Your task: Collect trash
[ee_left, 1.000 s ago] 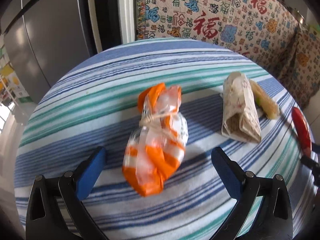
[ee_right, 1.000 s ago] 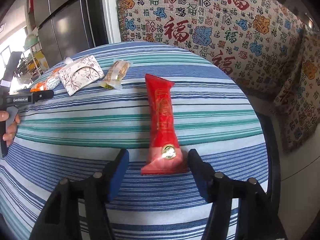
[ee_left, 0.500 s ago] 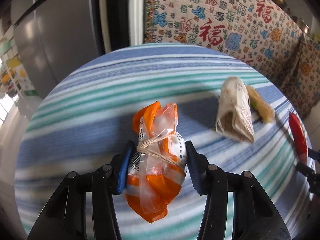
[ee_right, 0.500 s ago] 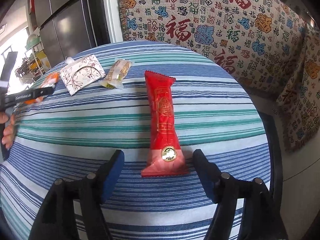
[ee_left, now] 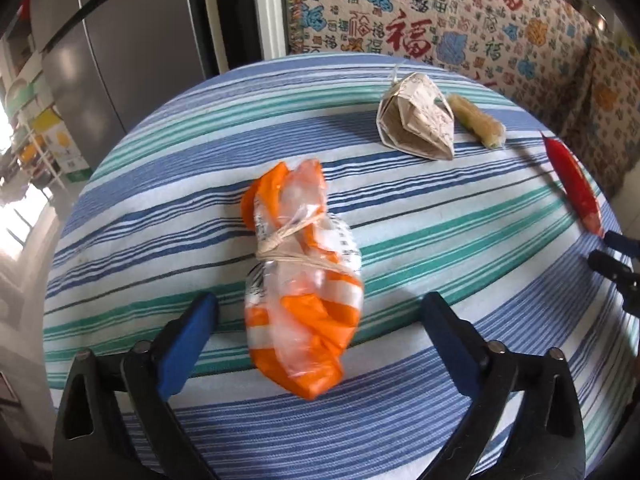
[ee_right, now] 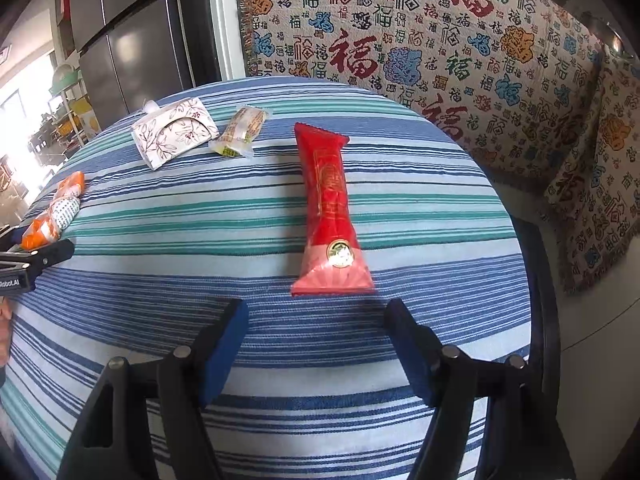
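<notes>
The print on the orange bag (ee_left: 304,280) was too blurred to read, and so was the red wrapper's (ee_right: 332,204) gold lettering. In the right wrist view, the left tongs (ee_right: 24,256) were cut off by the left edge, only a black tip showing. In the left wrist view, the right tongs (ee_left: 616,260) were likewise cut at the right edge.

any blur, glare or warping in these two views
Left wrist view: the orange bag is slightly smeared by motion, the window side at far left is blown out, and fisheye bends the striped tablecloth. Right wrist view: sharp, the red packet crisp, with the same bulging distortion and a bright left edge.
</notes>
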A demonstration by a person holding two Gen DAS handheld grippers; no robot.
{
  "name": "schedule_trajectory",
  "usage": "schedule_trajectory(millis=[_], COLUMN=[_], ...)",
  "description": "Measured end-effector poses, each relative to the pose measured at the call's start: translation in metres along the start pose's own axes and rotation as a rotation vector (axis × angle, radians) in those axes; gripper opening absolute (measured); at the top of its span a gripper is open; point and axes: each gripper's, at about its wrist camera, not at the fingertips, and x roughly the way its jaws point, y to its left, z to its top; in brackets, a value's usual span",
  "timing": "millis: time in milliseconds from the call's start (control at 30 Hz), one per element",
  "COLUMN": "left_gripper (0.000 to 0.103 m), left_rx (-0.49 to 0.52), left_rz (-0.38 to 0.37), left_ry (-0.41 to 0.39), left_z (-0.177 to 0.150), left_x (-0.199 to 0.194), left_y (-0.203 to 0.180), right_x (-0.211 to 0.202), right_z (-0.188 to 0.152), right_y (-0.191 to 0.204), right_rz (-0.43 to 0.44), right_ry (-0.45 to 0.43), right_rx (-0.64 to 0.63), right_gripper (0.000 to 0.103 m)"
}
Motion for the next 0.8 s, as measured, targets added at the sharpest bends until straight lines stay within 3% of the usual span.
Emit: schedule_trajectory(millis=[267, 667, 800], left_gripper=[0.103, 0.103, 0.102], left_rx=[-0.003, 0.0, -0.036], left_rz=[0.001, -0.021, -0.071], left_ry=[-0.008, 0.005, -0.023], left_z=[0.003, 0.006, 0.009], left_x=[0.004, 0.004, -0.006], left_y=[0.003, 0.004, 0.013], right_x=[0.007, 0.023, 0.008], right_z=[0.006, 0.031, 0.041], right_y=[-0.002, -0.009, -0.014], right_rz=[0.001, 0.006, 0.029], right_ry=[0.014, 0.08, 0.029], right_rx=[-0.004, 0.007, 0.009], right_gripper=[0.084, 0.085, 0.083])
